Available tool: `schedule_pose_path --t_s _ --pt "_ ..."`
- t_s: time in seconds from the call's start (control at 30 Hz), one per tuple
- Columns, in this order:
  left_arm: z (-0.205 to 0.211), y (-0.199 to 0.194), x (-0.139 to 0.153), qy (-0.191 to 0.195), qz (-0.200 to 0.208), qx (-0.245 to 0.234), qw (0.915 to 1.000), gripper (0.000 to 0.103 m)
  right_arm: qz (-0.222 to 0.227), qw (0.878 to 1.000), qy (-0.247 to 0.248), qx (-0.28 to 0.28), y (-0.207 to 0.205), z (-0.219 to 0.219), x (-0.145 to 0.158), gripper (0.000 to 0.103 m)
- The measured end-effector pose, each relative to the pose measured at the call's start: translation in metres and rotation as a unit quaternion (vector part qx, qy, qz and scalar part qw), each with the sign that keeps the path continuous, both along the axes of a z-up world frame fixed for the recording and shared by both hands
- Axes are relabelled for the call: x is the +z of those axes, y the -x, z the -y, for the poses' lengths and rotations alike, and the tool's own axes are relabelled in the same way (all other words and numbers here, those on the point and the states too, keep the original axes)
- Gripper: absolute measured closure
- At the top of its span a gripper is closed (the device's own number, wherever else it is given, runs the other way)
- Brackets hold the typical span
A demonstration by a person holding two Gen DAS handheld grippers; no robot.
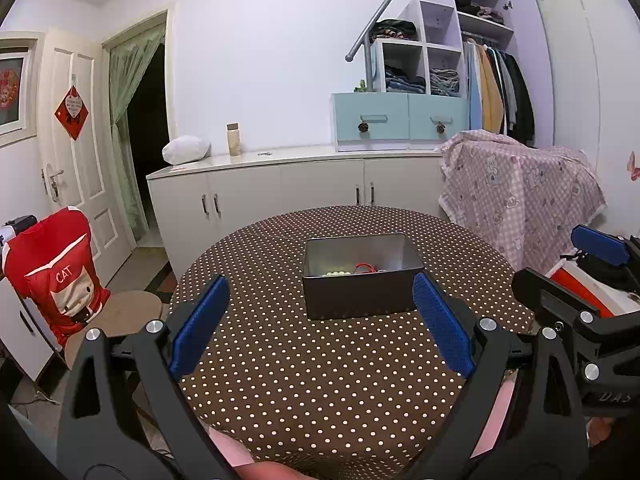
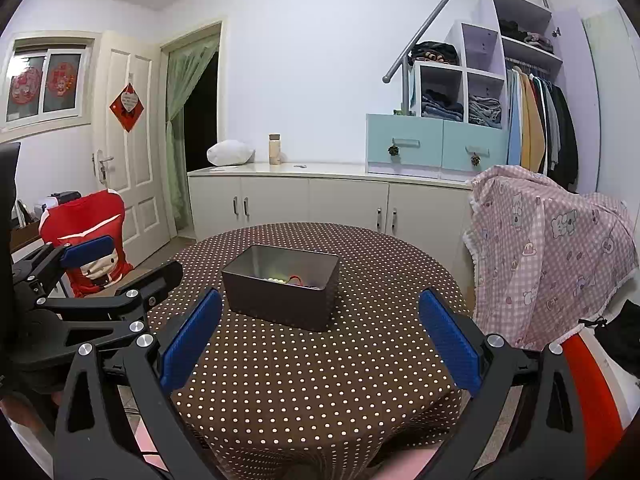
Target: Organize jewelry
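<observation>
I see the dark open tin [image 1: 362, 276] mid-worktop, with pale beads [image 1: 338, 273] and a red cord piece [image 1: 366, 267] lying inside on its floor. Left hand-held gripper [image 1: 320, 322] and right hand-held gripper [image 2: 320, 334] both spread wide, holding nothing, hovering short of the tin. Round worktop [image 1: 320, 380] has a brown polka-dot cloth; white cabinets [image 1: 280, 196] and an open wardrobe [image 1: 500, 80] behind.

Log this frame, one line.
left tool: open, empty | right tool: open, empty | metal box: on table, beads and red cord inside
</observation>
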State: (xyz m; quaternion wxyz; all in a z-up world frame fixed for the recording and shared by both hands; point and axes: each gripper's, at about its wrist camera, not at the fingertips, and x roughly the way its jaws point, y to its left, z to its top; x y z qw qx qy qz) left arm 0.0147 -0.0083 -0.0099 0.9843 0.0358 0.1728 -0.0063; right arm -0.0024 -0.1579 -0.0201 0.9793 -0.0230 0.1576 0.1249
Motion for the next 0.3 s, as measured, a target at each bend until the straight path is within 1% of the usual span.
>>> schedule_pose_path --t_s 0.3 --pt "-0.0007 -0.0057 -0.0011 0.001 -0.007 0.003 1.0 0.012 -0.004 1.0 0.0 0.001 -0.0033 -0.0016 -0.0025 0.008"
